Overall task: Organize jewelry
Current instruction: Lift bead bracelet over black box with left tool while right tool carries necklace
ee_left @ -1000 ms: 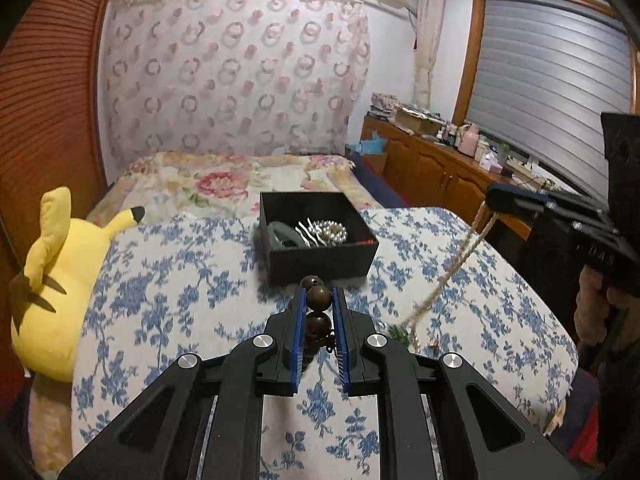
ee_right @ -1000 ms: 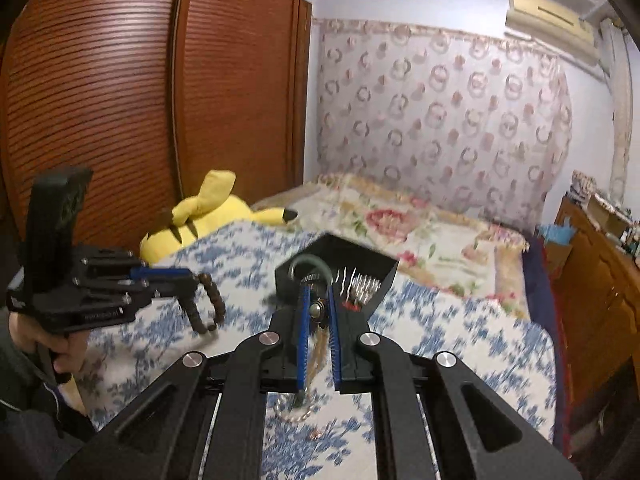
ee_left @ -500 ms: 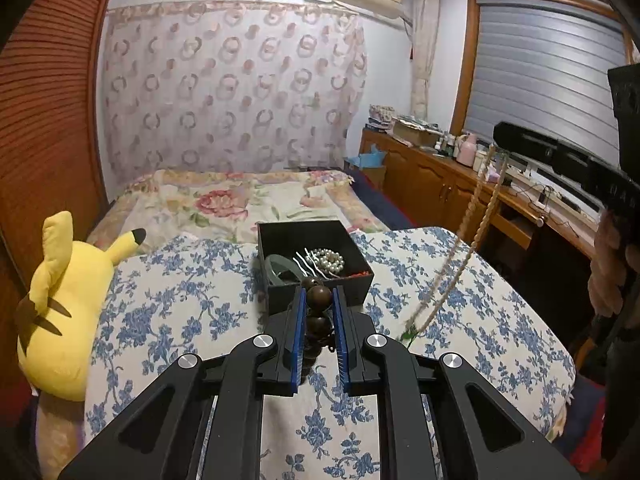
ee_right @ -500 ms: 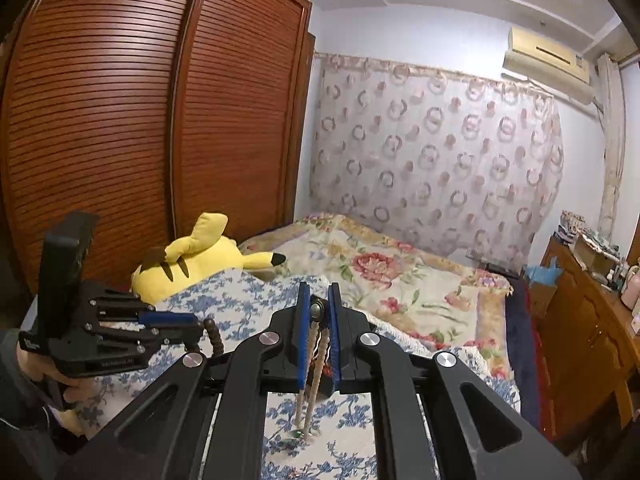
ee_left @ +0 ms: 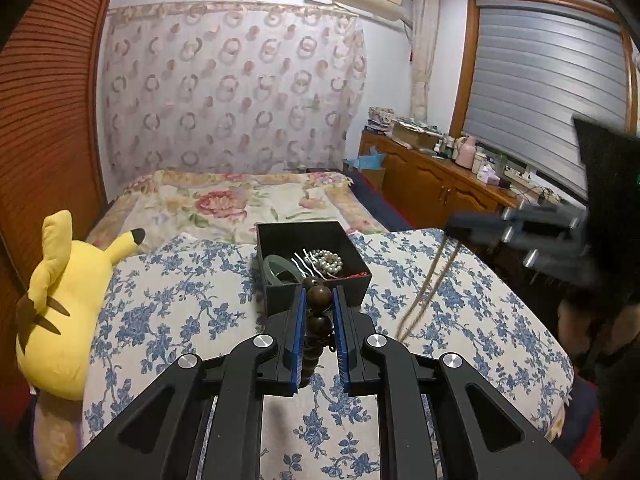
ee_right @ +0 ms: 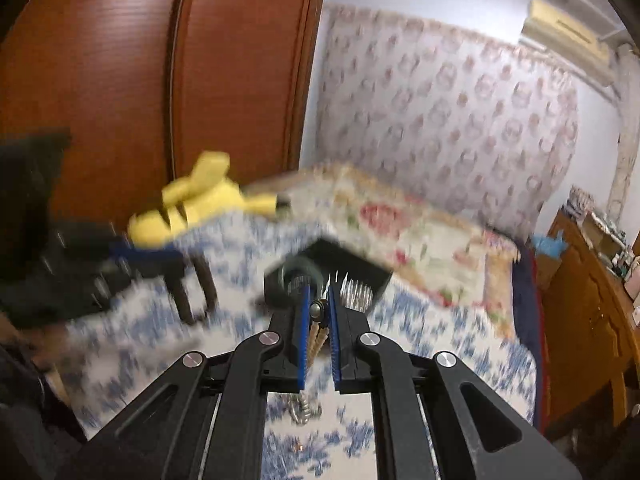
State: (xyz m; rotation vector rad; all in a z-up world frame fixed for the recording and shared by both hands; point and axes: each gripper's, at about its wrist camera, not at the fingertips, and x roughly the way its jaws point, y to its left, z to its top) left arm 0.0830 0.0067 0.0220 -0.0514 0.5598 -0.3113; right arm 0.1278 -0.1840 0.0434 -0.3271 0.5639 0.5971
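Two grippers, each pinching beads near my black box (ee_left: 316, 280).
My left gripper (ee_left: 319, 300) clamps the dark bead bracelet (ee_left: 318, 312); my right gripper (ee_right: 319, 310) grips the tan necklace (ee_right: 314, 338), dangling over the bedspread (ee_left: 168, 304).

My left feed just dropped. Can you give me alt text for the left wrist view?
The left tool grips a dark wooden bead bracelet just short of an open black box holding a pearl strand and a jade bangle. At right, the right tool dangles a tan bead necklace.
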